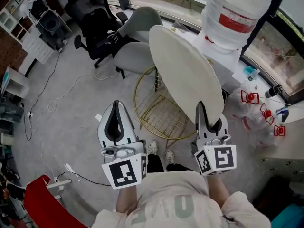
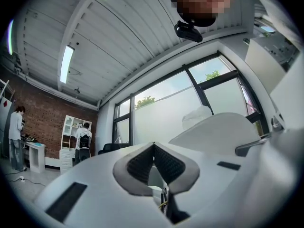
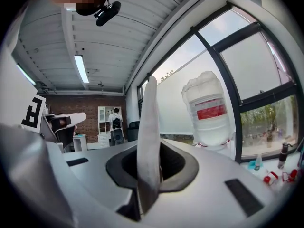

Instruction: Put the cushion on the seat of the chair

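A round cream cushion [image 1: 185, 72] stands on edge above the gold wire chair [image 1: 159, 113], whose seat is bare. My right gripper [image 1: 209, 112] is shut on the cushion's near rim. In the right gripper view the cushion [image 3: 148, 127] shows edge-on, rising from between the jaws of the right gripper [image 3: 149, 172]. My left gripper [image 1: 116, 106] hovers left of the chair, shut and holding nothing. In the left gripper view the dark pads of the left gripper [image 2: 153, 150] meet at the tip.
A grey chair [image 1: 137, 56] and a black office chair [image 1: 92, 13] stand beyond the gold one. A big water bottle [image 1: 235, 13] sits on a dispenser at the right, small red-capped bottles [image 1: 261, 110] below it. Cables [image 1: 52, 103] cross the floor at left. People stand by the far shelves [image 2: 71, 137].
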{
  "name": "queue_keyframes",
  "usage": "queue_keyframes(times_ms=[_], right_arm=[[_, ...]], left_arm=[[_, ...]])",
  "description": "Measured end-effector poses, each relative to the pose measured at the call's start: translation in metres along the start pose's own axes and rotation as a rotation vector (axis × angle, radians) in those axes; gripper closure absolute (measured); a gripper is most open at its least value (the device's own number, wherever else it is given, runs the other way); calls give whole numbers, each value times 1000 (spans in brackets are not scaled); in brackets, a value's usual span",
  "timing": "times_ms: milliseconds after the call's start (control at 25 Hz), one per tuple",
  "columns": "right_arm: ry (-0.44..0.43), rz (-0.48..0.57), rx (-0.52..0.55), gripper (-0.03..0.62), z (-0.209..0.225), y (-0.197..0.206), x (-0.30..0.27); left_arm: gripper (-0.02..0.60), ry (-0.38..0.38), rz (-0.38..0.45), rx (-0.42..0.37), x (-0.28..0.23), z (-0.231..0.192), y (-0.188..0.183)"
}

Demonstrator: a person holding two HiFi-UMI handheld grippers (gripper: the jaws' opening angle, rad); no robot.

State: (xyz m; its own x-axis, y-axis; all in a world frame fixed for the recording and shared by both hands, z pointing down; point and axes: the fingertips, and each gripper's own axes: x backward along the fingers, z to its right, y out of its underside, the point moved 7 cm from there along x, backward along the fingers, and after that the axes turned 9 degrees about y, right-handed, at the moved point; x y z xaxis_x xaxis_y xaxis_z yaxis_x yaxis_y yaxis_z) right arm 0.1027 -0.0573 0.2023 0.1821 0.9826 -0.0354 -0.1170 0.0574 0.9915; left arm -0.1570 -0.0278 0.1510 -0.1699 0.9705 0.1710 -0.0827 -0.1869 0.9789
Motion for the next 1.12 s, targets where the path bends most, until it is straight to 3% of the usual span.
queue_keyframes(times_ms=[800, 1120], right_arm=[[104, -52, -30, 542, -23, 26, -36], [108, -136, -72, 542, -23, 83, -71]], left_arm=[[568, 110, 13, 38, -55, -41, 31], [568, 205, -51, 19, -88, -36, 91]])
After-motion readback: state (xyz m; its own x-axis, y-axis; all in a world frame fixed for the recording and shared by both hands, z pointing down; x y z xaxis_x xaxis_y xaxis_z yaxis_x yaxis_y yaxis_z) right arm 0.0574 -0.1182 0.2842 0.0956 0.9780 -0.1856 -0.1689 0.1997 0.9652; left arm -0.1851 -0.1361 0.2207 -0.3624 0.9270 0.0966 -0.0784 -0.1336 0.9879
